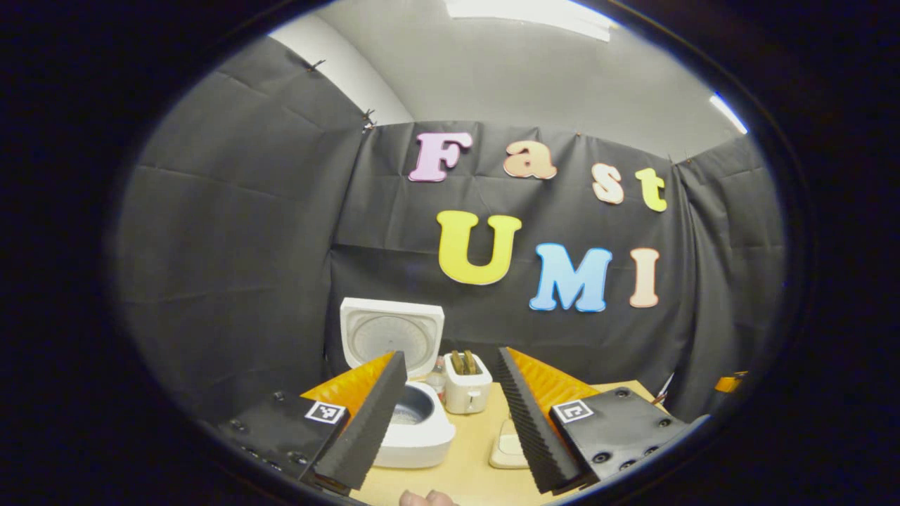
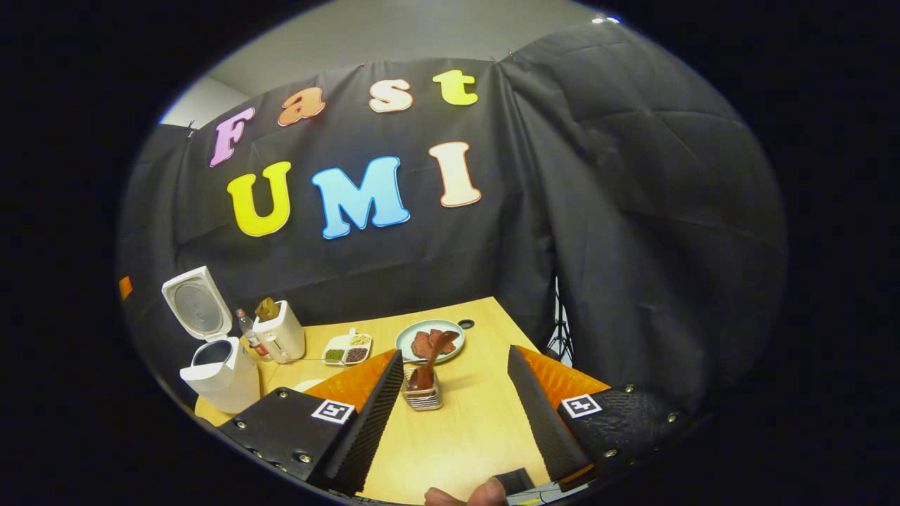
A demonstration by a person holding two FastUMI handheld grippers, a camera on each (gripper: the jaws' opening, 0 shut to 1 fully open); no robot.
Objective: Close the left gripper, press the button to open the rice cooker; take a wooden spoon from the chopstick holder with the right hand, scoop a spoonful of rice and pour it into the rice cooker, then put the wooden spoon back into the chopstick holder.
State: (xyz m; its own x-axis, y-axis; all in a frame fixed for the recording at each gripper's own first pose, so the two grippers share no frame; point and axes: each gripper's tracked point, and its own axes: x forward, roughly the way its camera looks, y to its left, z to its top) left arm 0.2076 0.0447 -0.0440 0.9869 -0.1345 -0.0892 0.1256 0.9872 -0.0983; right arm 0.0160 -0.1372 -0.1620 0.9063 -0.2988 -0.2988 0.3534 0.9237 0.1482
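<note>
The white rice cooker (image 1: 415,429) stands on the wooden table with its lid (image 1: 391,336) raised; the inner pot shows a pale layer at its bottom. In the right gripper view the rice cooker (image 2: 218,376) sits at the far left, lid (image 2: 197,303) up. A striped chopstick holder (image 2: 422,395) stands mid-table with a dark wooden spoon (image 2: 430,364) leaning out of it. My left gripper (image 1: 450,422) is open, hovering in front of the cooker. My right gripper (image 2: 450,422) is open, just short of the holder, with nothing between its fingers.
A white toaster (image 1: 467,383) with bread stands right of the cooker, a small bottle (image 2: 250,334) beside it. A divided dish of grains (image 2: 348,349) and a plate of reddish slices (image 2: 430,339) lie behind the holder. A flat cream object (image 1: 508,446) lies on the table.
</note>
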